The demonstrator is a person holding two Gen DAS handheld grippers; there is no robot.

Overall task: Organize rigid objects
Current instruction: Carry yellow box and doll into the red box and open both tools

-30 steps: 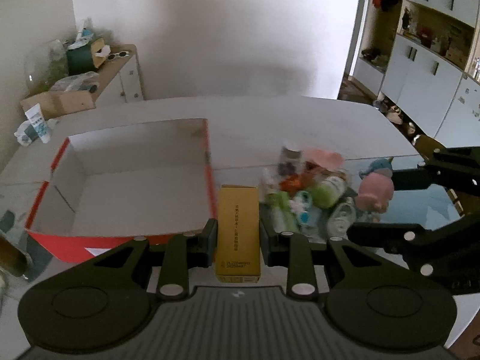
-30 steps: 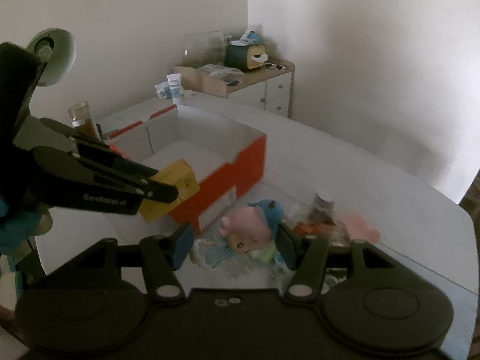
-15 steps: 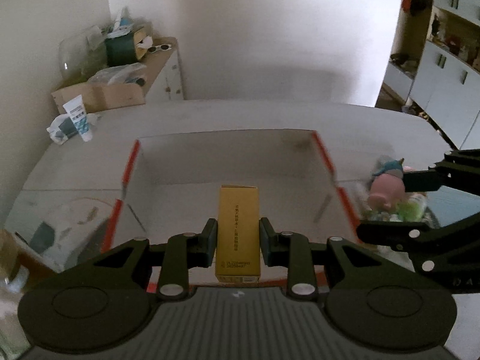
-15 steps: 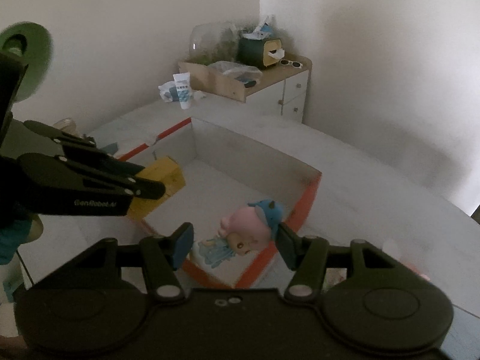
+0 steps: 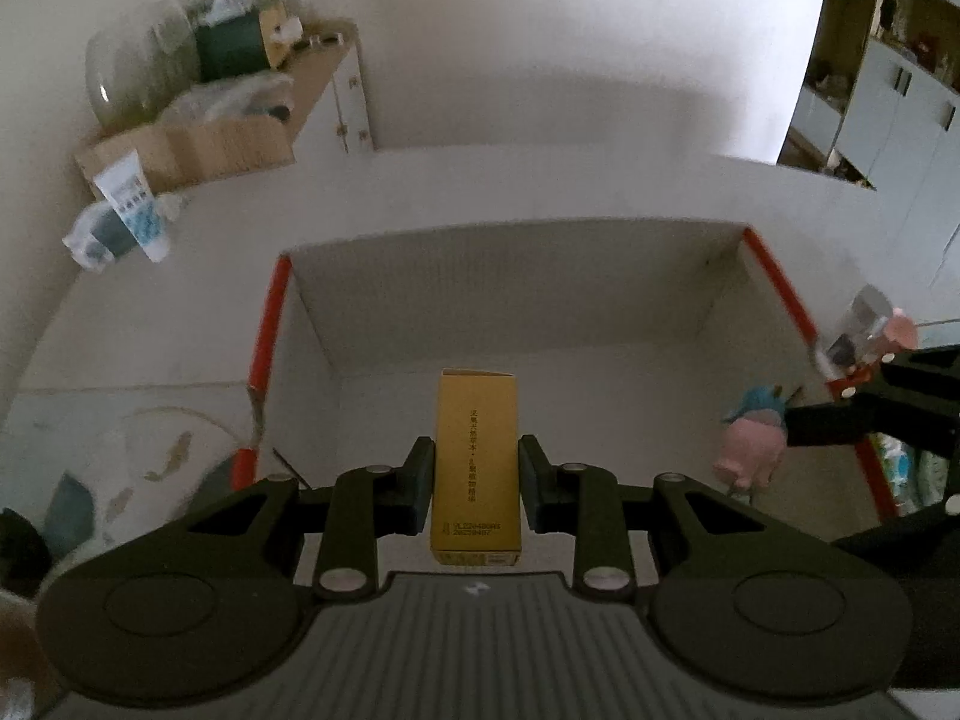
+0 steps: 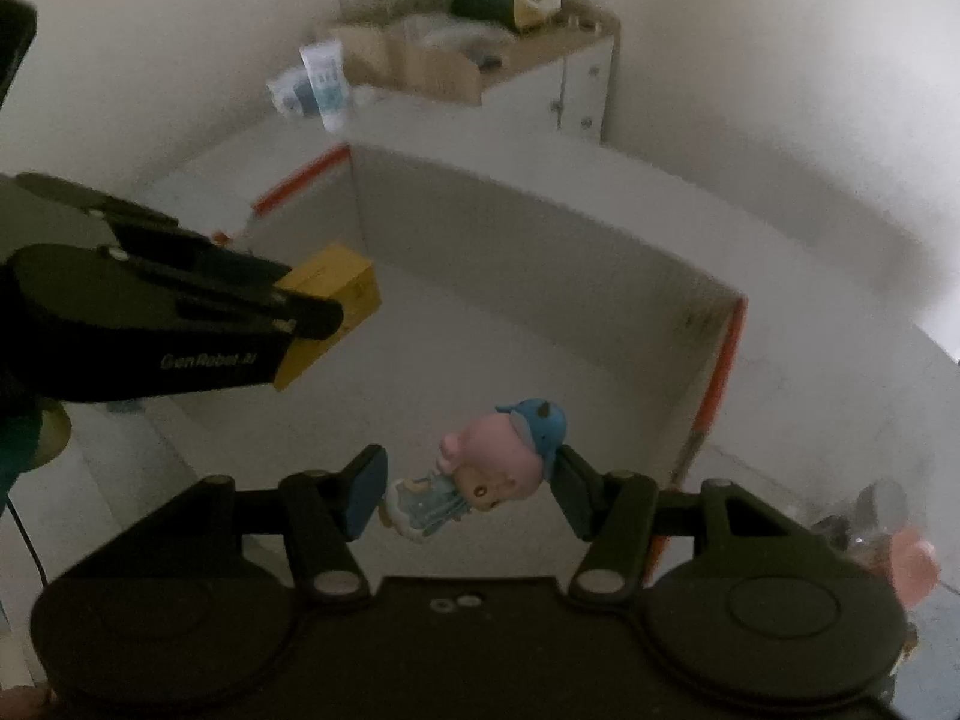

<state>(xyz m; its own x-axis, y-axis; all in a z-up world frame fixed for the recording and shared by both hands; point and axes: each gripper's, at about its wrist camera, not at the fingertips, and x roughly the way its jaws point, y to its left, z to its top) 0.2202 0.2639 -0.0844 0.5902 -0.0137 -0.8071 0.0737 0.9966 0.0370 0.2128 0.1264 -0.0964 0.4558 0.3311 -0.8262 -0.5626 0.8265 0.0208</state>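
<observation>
Two grippers are both over the big open cardboard box with white inside walls and red-orange rims (image 5: pixel 774 276), and both are loaded. Left gripper (image 5: pixel 474 483) has its jaws closed tight on the sides of a tall yellow cardboard carton (image 5: pixel 476 468), which sticks out toward 12 o'clock above the box floor. Right gripper (image 6: pixel 465 483) has its jaws roughly half open, pinching a little pink-faced figurine with a blue hat (image 6: pixel 501 456) lying sideways between the pads, also above the box floor.

Plenty of room in there: the floor looks bare, far wall at 12, red rims at about 10 and 2 in the left view.

Writing-wise, the carton has a column of dark characters down its face and a small code near the bottom, too small for me to read. The right view catches "GenRobot.ai" on the side of the left gripper's body.

Only the left view shows white cupboards (image 5: pixel 900 120) at 2 o'clock. Both views catch the white-and-blue tube (image 6: pixel 324 81) on the white table (image 5: pixel 540 186) and the wooden-topped cabinet (image 6: pixel 576 66).
</observation>
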